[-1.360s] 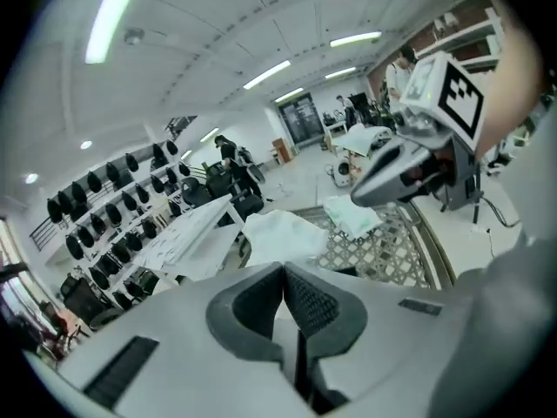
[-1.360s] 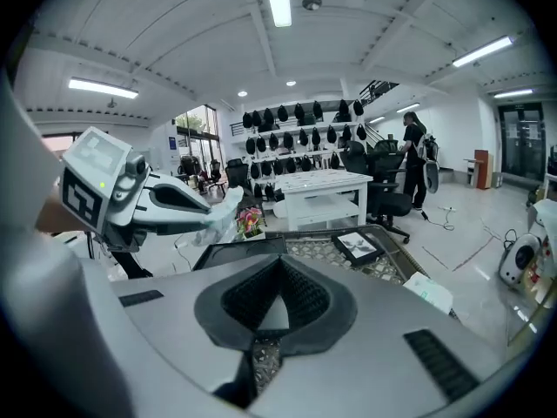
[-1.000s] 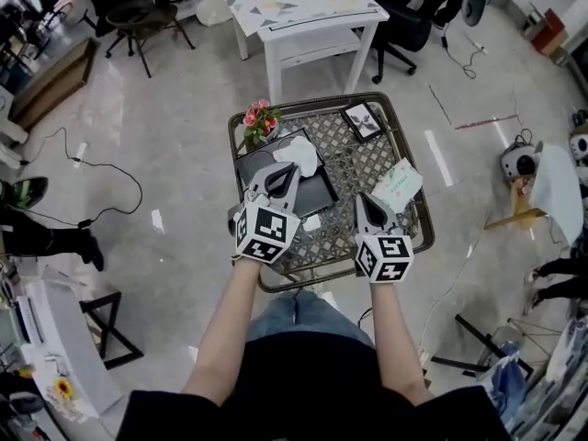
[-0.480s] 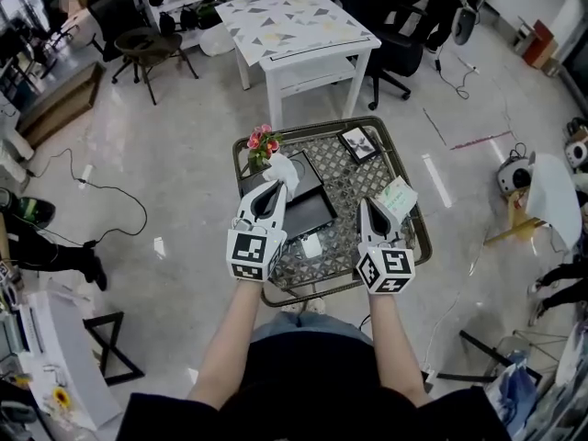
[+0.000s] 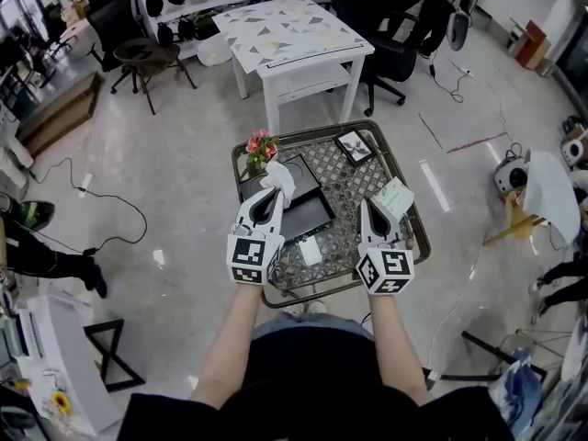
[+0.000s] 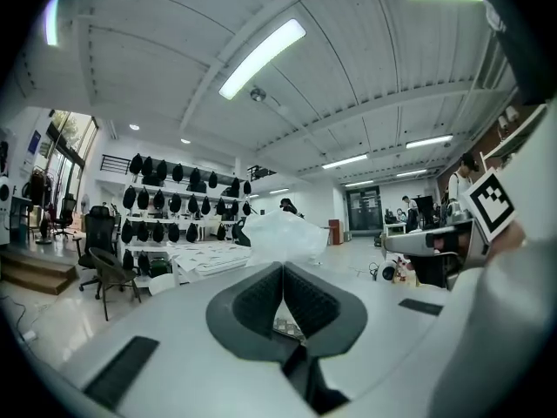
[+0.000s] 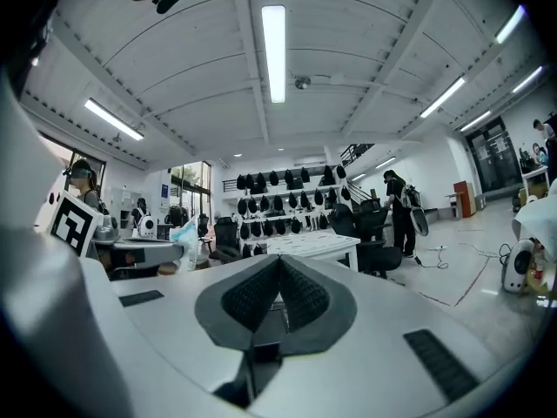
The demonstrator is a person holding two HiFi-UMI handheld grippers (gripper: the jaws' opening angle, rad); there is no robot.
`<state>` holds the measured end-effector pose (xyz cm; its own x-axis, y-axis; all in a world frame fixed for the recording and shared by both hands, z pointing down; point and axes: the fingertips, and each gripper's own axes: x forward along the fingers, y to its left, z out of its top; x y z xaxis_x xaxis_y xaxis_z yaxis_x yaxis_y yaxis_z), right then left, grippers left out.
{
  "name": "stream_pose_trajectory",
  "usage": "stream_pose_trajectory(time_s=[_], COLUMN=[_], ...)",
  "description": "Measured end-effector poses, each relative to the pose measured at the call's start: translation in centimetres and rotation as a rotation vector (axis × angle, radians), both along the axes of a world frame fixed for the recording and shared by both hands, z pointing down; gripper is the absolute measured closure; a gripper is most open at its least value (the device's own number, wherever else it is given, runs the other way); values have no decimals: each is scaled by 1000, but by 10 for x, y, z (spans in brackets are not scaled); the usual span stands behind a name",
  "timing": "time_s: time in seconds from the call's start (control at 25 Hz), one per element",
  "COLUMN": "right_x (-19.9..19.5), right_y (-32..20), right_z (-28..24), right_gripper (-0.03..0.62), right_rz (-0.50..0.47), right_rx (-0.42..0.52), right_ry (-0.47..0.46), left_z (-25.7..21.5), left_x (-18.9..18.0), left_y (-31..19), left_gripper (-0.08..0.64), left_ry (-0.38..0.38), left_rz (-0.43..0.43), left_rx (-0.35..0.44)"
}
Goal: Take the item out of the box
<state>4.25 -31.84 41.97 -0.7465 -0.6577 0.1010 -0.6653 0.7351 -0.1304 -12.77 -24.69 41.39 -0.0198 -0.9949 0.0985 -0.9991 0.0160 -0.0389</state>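
The left gripper [image 5: 272, 194] is clamped tight on a crumpled white translucent plastic bag [image 5: 279, 176], which sticks out past its tips, apparently raised clear of the flat black box [image 5: 305, 206] just below and ahead. To its right, the right gripper [image 5: 366, 208] hovers with jaws together, empty. The removal looks essentially done; what seems left is setting the bag down, perhaps on the metal lattice table [image 5: 416, 217].
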Motion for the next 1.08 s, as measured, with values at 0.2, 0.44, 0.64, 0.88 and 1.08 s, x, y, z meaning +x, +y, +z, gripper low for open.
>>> stream_pose_trajectory(time_s=[0.2,0.44,0.64,0.88,1.08], right_x=[-4,-1,4,10,11], right_y=[11,18,20,20,18], right_z=[0,-1,-1,2,3], right_gripper=[591,591,591,591,591], right_rz=[-23,-19,-14,-7,-4], right_rx=[11,9,6,-2,-6], right_ry=[28,27,32,32,31], left_z=[0,0,1,4,6], left_x=[4,4,9,15,15], left_y=[6,12,13,13,13], left_gripper=[538,538,538,538,538], left_ry=[-6,7,11,10,10], left_rz=[9,8,17,20,17], left_rx=[-7,-3,-10,-16,-26])
